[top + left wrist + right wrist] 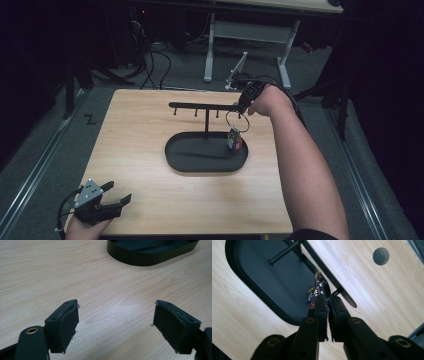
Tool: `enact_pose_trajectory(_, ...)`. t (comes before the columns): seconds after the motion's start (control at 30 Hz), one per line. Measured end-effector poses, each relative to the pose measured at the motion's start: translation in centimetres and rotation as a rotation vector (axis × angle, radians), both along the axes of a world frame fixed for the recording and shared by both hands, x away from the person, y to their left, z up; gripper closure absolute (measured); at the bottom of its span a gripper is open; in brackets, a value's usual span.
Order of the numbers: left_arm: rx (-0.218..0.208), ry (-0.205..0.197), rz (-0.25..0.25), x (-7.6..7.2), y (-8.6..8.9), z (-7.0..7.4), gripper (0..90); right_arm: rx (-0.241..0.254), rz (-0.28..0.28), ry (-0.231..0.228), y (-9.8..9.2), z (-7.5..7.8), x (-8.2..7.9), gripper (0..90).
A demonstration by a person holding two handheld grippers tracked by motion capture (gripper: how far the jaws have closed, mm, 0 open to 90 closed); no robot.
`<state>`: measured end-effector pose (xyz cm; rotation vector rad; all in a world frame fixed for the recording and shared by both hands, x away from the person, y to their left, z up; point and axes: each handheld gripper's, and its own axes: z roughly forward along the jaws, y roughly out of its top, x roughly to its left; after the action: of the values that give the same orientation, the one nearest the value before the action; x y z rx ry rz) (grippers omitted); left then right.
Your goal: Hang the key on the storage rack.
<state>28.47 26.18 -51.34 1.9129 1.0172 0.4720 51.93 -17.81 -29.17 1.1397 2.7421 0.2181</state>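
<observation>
A light wooden table (150, 200) carries a black stand near its middle: an oval tray (187, 160) with an upright post and a horizontal bar (200, 106) bearing short pegs underneath. The right gripper (244, 107) sits at the right end of that bar, toward the table's far right corner, held by the person's right hand (267, 100), whose forearm runs in from the near edge. Its jaws are pressed almost together and pinch the top of a wire key ring (237, 121), which hangs just below the bar's right end. From the ring dangles a small multicoloured charm (235, 140), suspended over the right end of the tray; whether it touches the tray cannot be told. In the right gripper view the closed jaws (327, 306) grip the ring right beside a peg, with the charm (313, 296) glinting beneath them above the tray's dark floor. The left gripper (117, 195) rests at the table's near left corner, well apart from the stand, its jaws (115, 322) spread wide with only bare wood between them.
</observation>
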Motion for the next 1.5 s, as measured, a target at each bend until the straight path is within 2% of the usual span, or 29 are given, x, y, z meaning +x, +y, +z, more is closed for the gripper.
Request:
enact_pose_trajectory(0.07,0.0,-0.001,-0.001,0.0,0.0,0.0,20.8,0.004,-0.006,-0.01,0.1,0.2,-0.1,82.5)
enact_pose_trajectory(0.23,0.0,-0.002,-0.008,0.2,-0.2,0.0,20.8,0.006,-0.009,-0.08,0.6,0.8,-1.1,74.4)
enact_pose_trajectory(0.3,0.0,-0.002,-0.013,0.3,-0.3,0.0,20.8,0.024,-0.01,-0.099,0.6,0.7,-1.5,69.3)
enact_pose_trajectory(0.33,0.001,-0.002,-0.016,0.3,-0.4,0.1,20.8,0.027,-0.027,-0.095,0.8,0.6,-1.8,65.4)
enact_pose_trajectory(0.37,0.002,0.0,-0.02,0.4,-0.5,0.1,20.8,0.033,-0.018,-0.104,0.8,0.5,-2.0,62.7)
enact_pose_trajectory(0.43,0.001,0.001,-0.027,0.5,-0.6,0.0,20.8,0.068,-0.023,-0.133,0.8,0.4,-2.6,56.4)
enact_pose_trajectory(0.57,-0.003,0.002,-0.038,0.9,-1.1,-0.1,20.8,0.098,-0.039,-0.173,0.6,0.1,-3.6,44.4)
enact_pose_trajectory(0.73,0.005,0.006,-0.063,1.5,-1.8,-0.1,20.8,0.136,-0.047,-0.245,-0.5,-0.4,-4.8,31.2)
enact_pose_trajectory(0.77,0.004,0.005,-0.065,1.5,-1.9,-0.1,20.8,0.148,-0.074,-0.259,-0.8,-0.5,-5.1,30.6)
enact_pose_trajectory(0.87,0.007,0.001,-0.075,1.7,-2.3,-0.1,20.8,0.169,-0.089,-0.273,-1.6,-0.9,-5.7,29.6)
enact_pose_trajectory(0.93,0.013,-0.001,-0.084,2.0,-2.5,-0.1,20.8,0.177,-0.102,-0.297,-2.3,-1.3,-6.2,28.7)
enact_pose_trajectory(1.0,0.016,0.0,-0.09,2.1,-2.8,-0.1,20.8,0.206,-0.117,-0.326,-3.0,-1.6,-6.9,28.8)
enact_pose_trajectory(1.1,0.023,-0.001,-0.105,2.3,-3.3,-0.1,20.8,0.245,-0.137,-0.344,-4.1,-2.6,-7.9,25.3)
enact_pose_trajectory(1.23,0.033,0.006,-0.12,2.5,-3.8,-0.3,20.8,0.242,-0.131,-0.356,-4.9,-4.3,-9.1,20.2)
enact_pose_trajectory(1.3,0.035,0.01,-0.122,2.4,-3.8,-0.4,20.8,0.255,-0.132,-0.39,-5.2,-5.4,-9.8,18.1)
enact_pose_trajectory(1.37,0.026,0.012,-0.117,2.3,-3.8,-0.4,20.8,0.278,-0.152,-0.398,-5.6,-6.6,-10.8,15.8)
enact_pose_trajectory(1.5,0.041,0.005,-0.122,2.3,-4.0,-0.3,20.8,0.277,-0.182,-0.471,-5.8,-9.3,-12.6,14.4)
